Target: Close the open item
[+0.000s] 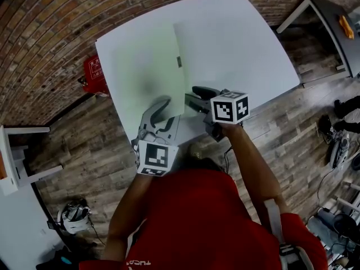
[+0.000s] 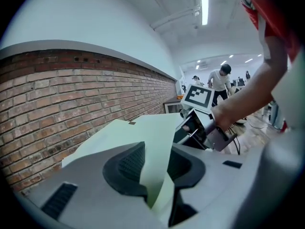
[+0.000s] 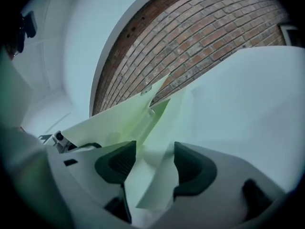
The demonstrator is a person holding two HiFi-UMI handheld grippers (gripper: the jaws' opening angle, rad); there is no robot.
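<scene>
Wood-plank flooring (image 1: 84, 151) surrounds the white table (image 1: 281, 72) on which the task's thing, an open pale green paper folder (image 1: 149, 66), is spread, its near edge toward the person. Nearest, the left gripper (image 1: 165, 109) is shown clamped on the near edge of the folder's left cover, which is bent where it passes between the ribbed pads. Just beside it, the right gripper (image 1: 194, 98) is seen with its jaws apart around a near corner of the other cover; no firm press of the pads on that sheet is visible. Beyond the jaws, the two covers are seen rising apart in a shallow V toward the fold. A small dark tab (image 1: 179, 61) is carried farther along the left cover's edge. The folder is judged light, thin and floppy, with a smooth and probably slippery surface that may crease under a hard pinch. A hold near the free edge, close to a corner, is judged best, so that the cover can be swung over the fold. Farthest, a brick wall (image 1: 56, 16) closes the scene.
</scene>
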